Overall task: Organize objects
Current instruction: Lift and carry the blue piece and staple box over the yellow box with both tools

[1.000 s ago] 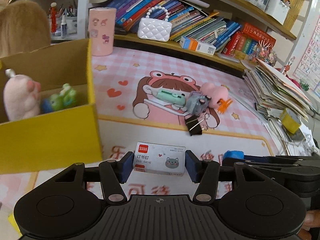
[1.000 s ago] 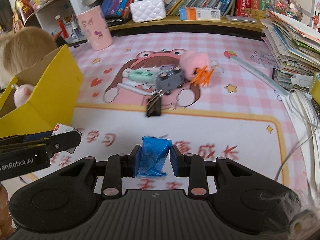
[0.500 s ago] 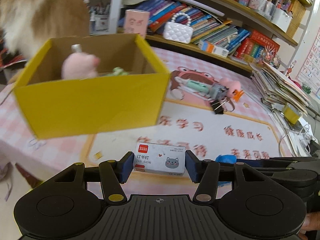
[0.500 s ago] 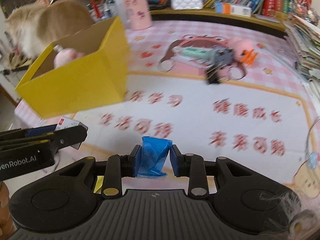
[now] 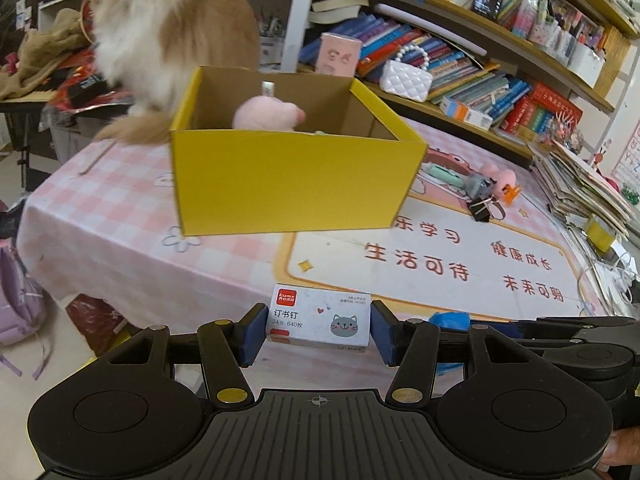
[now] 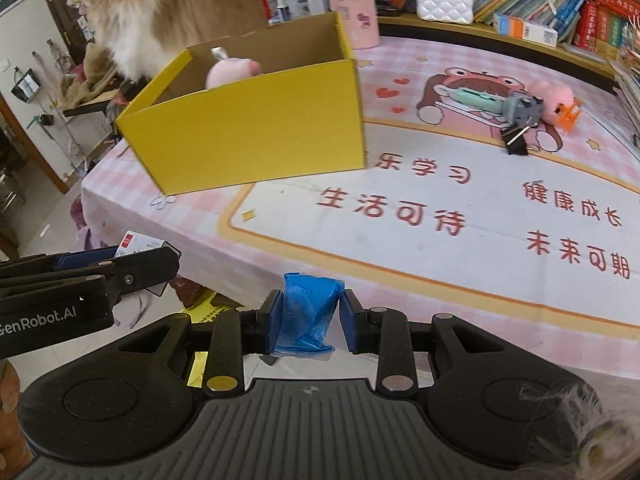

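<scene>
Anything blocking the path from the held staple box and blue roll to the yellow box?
Nothing visible. Bare tablecloth lies between the staple box, the blue roll and the yellow box. Its top is open; a pink plush sits inside, with room beside it.

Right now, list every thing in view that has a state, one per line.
left tool: shut on the staple box, held off the table
right tool: shut on the blue bag roll, held off the table
yellow box: open-topped, upright on the table
pink plush: inside the yellow box
black binder clip: lying on the mat
white quilted purse: upright on the shelf
</scene>
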Tool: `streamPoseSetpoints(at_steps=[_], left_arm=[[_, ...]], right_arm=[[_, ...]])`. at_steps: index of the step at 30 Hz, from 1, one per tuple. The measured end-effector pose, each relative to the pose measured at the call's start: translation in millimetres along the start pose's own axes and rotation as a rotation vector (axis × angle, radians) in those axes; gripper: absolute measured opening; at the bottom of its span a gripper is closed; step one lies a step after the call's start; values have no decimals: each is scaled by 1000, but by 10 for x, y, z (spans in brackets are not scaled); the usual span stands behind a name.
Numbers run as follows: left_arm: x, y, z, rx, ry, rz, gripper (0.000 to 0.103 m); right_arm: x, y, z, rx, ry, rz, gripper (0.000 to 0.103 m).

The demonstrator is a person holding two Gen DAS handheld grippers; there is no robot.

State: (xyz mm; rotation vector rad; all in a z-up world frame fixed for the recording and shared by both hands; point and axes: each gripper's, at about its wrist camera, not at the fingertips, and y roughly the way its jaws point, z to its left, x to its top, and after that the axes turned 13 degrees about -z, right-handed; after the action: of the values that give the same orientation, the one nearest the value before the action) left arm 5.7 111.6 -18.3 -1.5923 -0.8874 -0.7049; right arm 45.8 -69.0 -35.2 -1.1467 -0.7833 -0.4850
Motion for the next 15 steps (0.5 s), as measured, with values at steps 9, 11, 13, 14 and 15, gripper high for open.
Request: streamPoseSetpoints(at_steps=[9, 11, 13, 14, 15], left_arm=[[48, -185, 232, 1, -13, -52, 53], [77, -215, 266, 2, -17, -66, 53], [105, -230, 286, 5, -21, -80, 53], [121, -235, 299, 5, -23, -88, 53], [136, -238, 307, 5, -24, -96, 53]], right_arm=[[16, -82, 271, -4, -26, -38, 29], [48, -95, 307, -7, -32, -46, 29], [87, -104, 343, -10, -42, -56, 29], [107, -104, 356, -11, -48, -62, 29], [128, -102, 368, -12, -55, -68, 29]])
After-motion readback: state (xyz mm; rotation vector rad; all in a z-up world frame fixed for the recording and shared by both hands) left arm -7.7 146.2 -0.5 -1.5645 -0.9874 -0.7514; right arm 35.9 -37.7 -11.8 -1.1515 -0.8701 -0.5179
